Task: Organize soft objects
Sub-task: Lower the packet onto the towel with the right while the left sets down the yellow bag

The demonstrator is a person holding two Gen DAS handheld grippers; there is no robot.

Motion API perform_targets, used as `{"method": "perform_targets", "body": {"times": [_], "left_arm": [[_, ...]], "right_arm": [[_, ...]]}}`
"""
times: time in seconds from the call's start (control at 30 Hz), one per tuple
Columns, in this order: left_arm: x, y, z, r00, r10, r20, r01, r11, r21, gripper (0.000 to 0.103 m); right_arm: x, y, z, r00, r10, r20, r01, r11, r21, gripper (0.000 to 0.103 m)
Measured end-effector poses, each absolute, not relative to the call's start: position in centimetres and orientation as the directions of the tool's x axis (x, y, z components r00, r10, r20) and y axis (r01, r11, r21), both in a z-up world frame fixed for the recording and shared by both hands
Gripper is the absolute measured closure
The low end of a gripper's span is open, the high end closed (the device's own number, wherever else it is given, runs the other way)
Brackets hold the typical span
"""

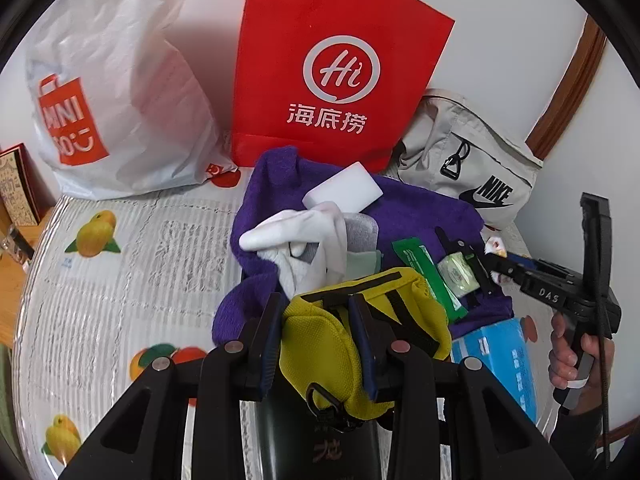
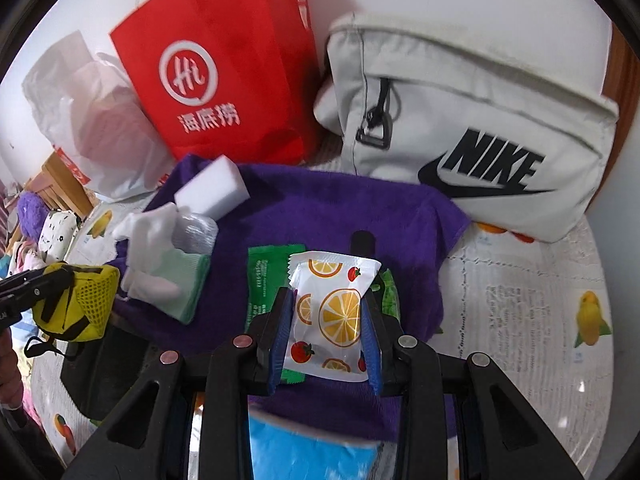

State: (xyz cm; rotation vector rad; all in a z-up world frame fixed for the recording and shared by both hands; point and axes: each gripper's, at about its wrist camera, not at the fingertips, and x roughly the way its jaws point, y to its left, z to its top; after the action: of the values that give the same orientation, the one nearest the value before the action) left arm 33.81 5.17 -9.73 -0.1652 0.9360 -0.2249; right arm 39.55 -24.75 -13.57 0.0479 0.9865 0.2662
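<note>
My left gripper (image 1: 320, 344) is clamped on a yellow pouch (image 1: 360, 340), blue pads pressing both sides, its black loop and ring hanging toward the camera above a dark object I cannot identify. My right gripper (image 2: 326, 336) is clamped on a white packet (image 2: 332, 312) printed with orange slices and strawberries, held above a purple towel (image 2: 320, 216); a blue box (image 2: 304, 452) sits blurred just under the jaws. From the left view I see the person's hand (image 1: 572, 356) on the right gripper's handle. On the towel beside the held packet lies a green packet (image 2: 266, 276). Further left on the towel sits a pile: a white glove (image 2: 150, 236), a pale green cloth (image 2: 188, 284), a clear ribbed item I cannot make out, and a white sponge block (image 2: 212, 190) leaning on top. Beyond the towel, against the wall, stand a white shopping bag (image 1: 120, 100), a red paper bag (image 1: 332, 68), and a grey bag (image 2: 480, 120) with a black logo. All rest on a tablecloth (image 1: 120, 264) printed with fruit.
</note>
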Motion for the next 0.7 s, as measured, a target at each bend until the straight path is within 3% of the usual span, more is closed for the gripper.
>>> {"method": "perform_targets", "body": {"times": [0.33,0.5,0.57,0.7], "left_arm": [[35.9,3.6,-10.2,0.564,-0.260,-0.784,0.137,0.965,-0.222,0.071],[37.2,2.2,-10.5,0.561,-0.260,-0.786,0.139,0.965,-0.221,0.071],[37.6,1.6,-10.6,0.560,-0.250,-0.790,0.145,0.968,-0.203,0.071],[38.2,0.5,-10.9,0.558,-0.242,-0.793,0.161,0.970,-0.183,0.070]], "right_arm": [[41.0,-25.3,-15.9,0.464,0.240,-0.853,-0.197,0.966,0.165,0.069],[40.9,-25.3,-16.3,0.459,0.255,-0.851,-0.212,0.962,0.173,0.057],[40.7,-25.2,-16.0,0.468,0.253,-0.847,-0.229,0.960,0.161,0.047],[40.2,-25.1,-15.5,0.480,0.237,-0.844,-0.248,0.960,0.129,0.044]]}}
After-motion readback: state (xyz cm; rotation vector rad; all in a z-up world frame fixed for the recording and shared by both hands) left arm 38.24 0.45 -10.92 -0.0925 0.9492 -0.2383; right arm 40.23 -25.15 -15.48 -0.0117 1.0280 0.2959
